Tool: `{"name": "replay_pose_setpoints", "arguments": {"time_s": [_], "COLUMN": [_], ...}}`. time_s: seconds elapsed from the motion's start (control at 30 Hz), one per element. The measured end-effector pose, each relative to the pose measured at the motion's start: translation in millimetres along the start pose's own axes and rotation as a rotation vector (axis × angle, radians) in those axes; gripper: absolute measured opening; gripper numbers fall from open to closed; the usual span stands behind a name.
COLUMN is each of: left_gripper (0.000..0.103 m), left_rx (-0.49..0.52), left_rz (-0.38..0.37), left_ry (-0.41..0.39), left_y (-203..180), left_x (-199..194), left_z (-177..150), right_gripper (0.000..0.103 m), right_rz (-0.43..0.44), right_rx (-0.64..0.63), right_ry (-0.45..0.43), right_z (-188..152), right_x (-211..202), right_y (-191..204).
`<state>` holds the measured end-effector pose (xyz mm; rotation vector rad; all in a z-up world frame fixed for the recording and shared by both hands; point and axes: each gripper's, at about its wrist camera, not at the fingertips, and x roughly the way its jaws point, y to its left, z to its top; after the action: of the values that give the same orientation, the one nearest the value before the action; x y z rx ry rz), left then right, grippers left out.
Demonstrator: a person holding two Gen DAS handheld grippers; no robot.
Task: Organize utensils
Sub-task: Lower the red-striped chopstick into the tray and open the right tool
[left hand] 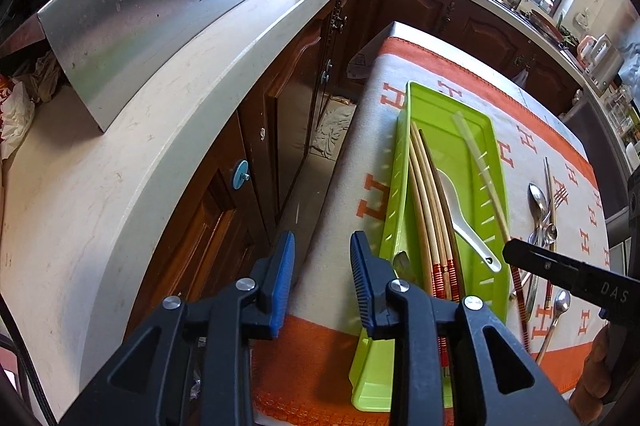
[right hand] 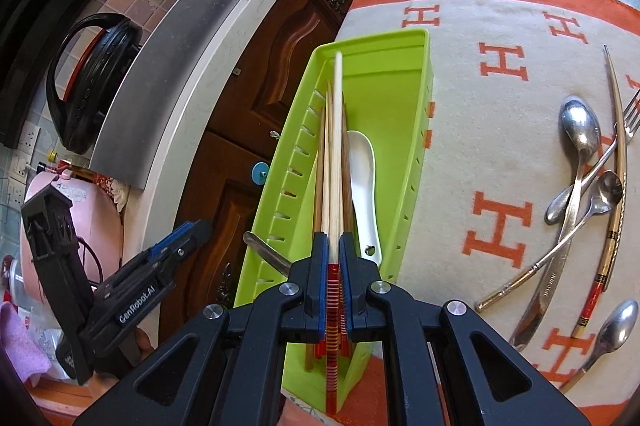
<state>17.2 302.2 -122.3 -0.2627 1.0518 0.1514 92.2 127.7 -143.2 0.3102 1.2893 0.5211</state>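
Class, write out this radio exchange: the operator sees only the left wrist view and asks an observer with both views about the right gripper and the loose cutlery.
Operator: Is the right gripper gripping anything?
Observer: Yes, its pads are shut on a pale chopstick at the red-banded end.
Operator: What does that gripper hide from me on the cloth?
Observer: A gold-handled spoon, crossing a large metal spoon.

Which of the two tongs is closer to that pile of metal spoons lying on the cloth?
The right tongs. They hold a chopstick over the green tray, with the spoons just beyond the tray's right wall. The left tongs hang open past the tray's opposite side.
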Motion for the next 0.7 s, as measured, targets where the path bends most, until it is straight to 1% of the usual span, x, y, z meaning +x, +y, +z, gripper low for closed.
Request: {"name": "replay_pose_setpoints", "arguments": {"time_s": [0.27, 0.47, 0.7], "left_gripper": [0.027, 0.027, 0.027], "left_rx": [0.005, 0.023, 0.064], "left_rz": [-0.012, -0.015, -0.018], "left_ry": [0.005, 0.005, 0.013], "left_y": [-3, -9, -25], "left_x": [0, -3, -5], "left_z": [-2, -5, -11], "right_gripper": [0.007, 0.007, 0.007], "right_rz": [0.008, 0.012, -0.033], "right_rx": [0.004, 0.009, 0.003], "right_ry": [-0.008, -0.025, -0.049], "right_z": [-1, -4, -15], "right_x": [0, -11, -30], "right_y": [2, -5, -23]}}
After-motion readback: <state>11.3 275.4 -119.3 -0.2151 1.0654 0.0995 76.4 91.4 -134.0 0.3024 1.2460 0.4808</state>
